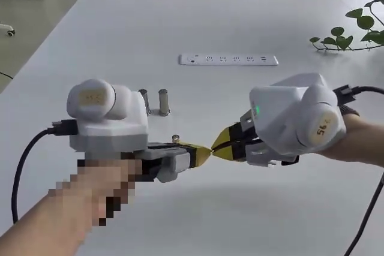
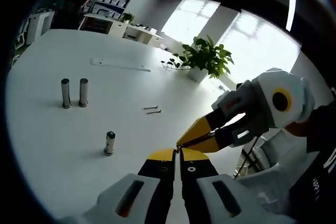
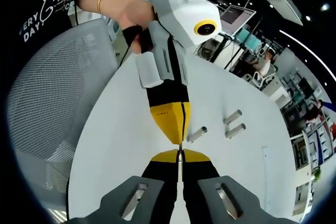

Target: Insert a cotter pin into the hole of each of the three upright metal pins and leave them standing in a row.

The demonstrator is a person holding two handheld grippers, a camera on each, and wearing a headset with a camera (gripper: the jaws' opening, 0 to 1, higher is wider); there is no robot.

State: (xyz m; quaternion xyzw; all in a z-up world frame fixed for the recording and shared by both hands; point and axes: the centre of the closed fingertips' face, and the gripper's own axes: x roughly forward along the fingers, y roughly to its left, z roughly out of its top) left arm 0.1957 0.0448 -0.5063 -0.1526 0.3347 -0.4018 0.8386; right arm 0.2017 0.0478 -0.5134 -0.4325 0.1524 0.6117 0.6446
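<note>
I hold both hands level above the table point(image 1: 180, 22), nose to nose. My left gripper point(image 1: 203, 153) and right gripper point(image 1: 216, 148) each have jaws pressed together, tips touching. A thin cotter pin point(image 3: 179, 153) sits where they meet; I cannot tell which grips it. One metal pin point(image 2: 109, 142) stands just left of my left gripper, and a pair of metal pins point(image 2: 83, 92) stands farther out.

A white table point(image 1: 180, 208) carries everything. A white power strip point(image 1: 228, 59) lies flat toward the far side. Nearer, left of centre, two metal pins point(image 1: 144, 101) point(image 1: 163, 102) stand just beside each other. A third pin point(image 1: 176, 139) stands apart, nearer still. To their right two cotter pins point(image 2: 151, 108) point(image 2: 154, 112) lie side by side. Leafy stems point(image 1: 354, 31) trail over the far right corner.
</note>
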